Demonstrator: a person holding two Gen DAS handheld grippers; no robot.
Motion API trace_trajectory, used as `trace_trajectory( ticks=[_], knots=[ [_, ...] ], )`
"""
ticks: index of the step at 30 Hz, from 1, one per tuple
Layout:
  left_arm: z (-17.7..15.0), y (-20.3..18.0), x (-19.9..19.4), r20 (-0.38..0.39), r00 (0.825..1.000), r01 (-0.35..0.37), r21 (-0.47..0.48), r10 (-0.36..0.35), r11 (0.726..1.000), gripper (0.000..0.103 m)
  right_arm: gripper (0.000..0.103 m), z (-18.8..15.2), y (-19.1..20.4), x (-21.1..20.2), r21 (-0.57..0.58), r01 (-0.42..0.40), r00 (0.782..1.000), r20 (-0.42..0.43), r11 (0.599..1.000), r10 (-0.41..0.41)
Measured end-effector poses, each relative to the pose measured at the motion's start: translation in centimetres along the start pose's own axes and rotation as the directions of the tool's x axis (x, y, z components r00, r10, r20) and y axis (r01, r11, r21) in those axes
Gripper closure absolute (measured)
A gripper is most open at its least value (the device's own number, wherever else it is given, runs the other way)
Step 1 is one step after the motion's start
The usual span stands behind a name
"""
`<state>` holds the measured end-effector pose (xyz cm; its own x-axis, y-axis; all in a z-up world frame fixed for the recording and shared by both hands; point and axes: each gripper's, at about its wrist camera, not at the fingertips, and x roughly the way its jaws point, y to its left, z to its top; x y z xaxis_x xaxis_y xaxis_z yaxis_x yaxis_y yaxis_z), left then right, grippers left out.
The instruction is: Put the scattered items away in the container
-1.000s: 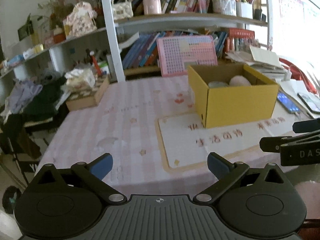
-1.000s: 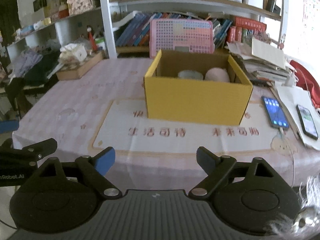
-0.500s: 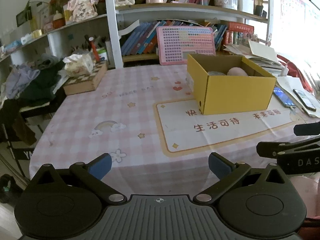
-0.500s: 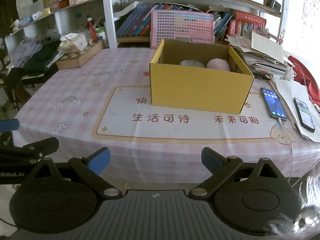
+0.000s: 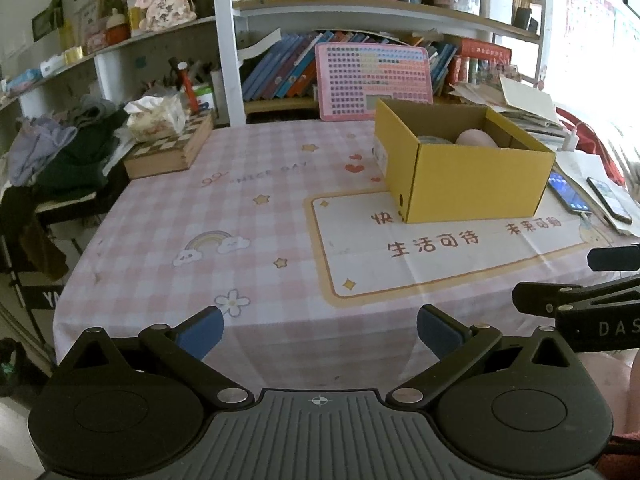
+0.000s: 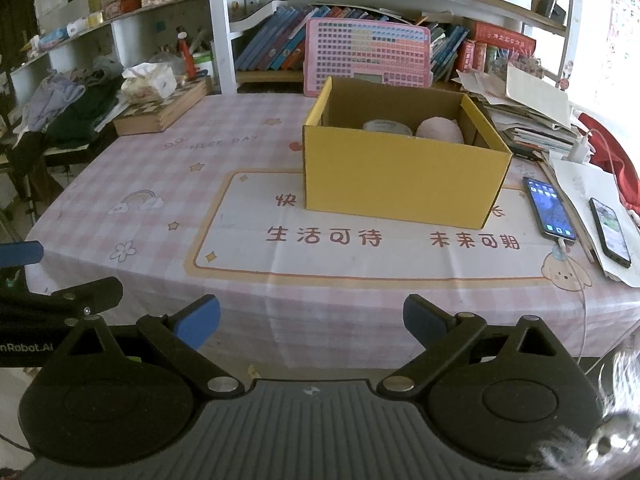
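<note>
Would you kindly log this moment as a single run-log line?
left gripper: open, empty | right gripper: open, empty | yellow box: on mat, holds pink item and round item | phase: both held back at table edge

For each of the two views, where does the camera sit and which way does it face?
Left wrist: on the left gripper, open, facing the table; the right gripper enters at its right edge.
Right wrist: on the right gripper, open, facing the yellow box; the left gripper enters at its left edge.
Shared: yellow box, two phones, pink board.
</note>
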<state>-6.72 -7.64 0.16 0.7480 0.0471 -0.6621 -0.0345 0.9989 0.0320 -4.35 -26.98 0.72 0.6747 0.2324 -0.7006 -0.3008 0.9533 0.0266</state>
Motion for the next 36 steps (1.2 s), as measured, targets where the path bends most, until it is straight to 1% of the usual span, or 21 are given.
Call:
trace_trajectory(
  ticks=[22,36],
  knots=[
    [-0.03,-0.11,0.12,-0.001,1.000,0.006,0.000,-0.006,1.000,0.000,0.004,0.34,0.02,0.25,-0.007,-0.005,1.000,-0.003,1.000,0.005],
    [0.27,0.03,0.40,-0.001,0.999,0.034,-0.012,-0.034,0.999,0.000,0.004,0.60,-0.07,0.31,-0.007,-0.005,1.000,-0.006,1.000,0.005]
  ],
)
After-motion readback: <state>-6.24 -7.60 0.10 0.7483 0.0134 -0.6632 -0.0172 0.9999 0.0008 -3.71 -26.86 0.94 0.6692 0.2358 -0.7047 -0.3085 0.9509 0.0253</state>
